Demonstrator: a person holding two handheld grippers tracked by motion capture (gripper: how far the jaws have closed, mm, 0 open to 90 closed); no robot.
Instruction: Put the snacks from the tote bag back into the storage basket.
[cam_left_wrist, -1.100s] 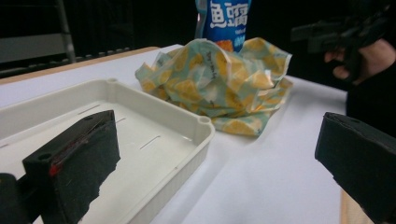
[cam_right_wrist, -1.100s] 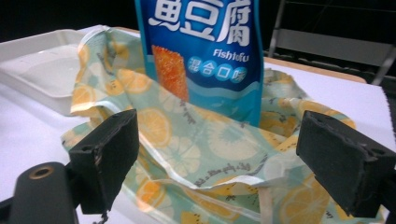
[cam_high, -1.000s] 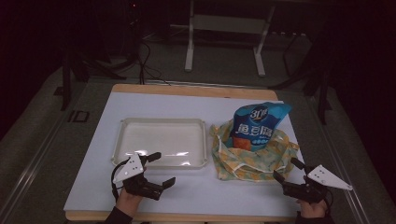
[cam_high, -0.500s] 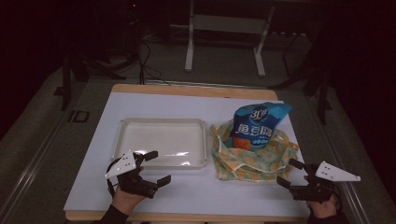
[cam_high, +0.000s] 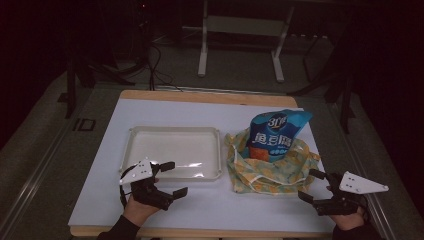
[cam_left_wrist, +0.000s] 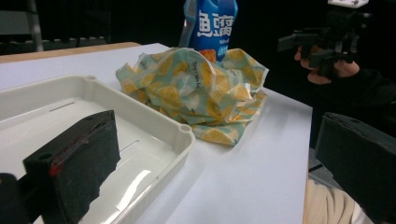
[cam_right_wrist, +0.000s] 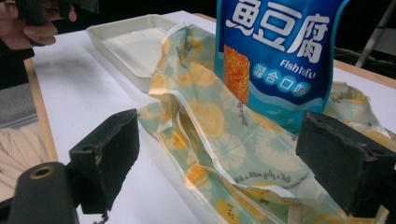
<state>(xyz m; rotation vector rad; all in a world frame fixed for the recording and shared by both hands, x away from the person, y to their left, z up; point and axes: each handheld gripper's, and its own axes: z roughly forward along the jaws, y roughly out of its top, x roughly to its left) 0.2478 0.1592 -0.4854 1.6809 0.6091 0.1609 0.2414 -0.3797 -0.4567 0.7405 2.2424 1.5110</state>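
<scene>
Clearly your right claw sat spread beside the bag, left claw spread too, so you needed to pinch its near rim squarely.

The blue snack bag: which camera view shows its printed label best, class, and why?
The right gripper view: the blue snack bag is close and its lettering legible. The high view shows the whole bag, small, in the patterned pouch. The left gripper view crops it.

Quick count on the worktop: one white tray at nine o'clock, one blue snack bag at three o'clock, one lemon-print cloth bag under it. Two grippers: the left gripper at seven o'clock, the right gripper at five o'clock.
</scene>
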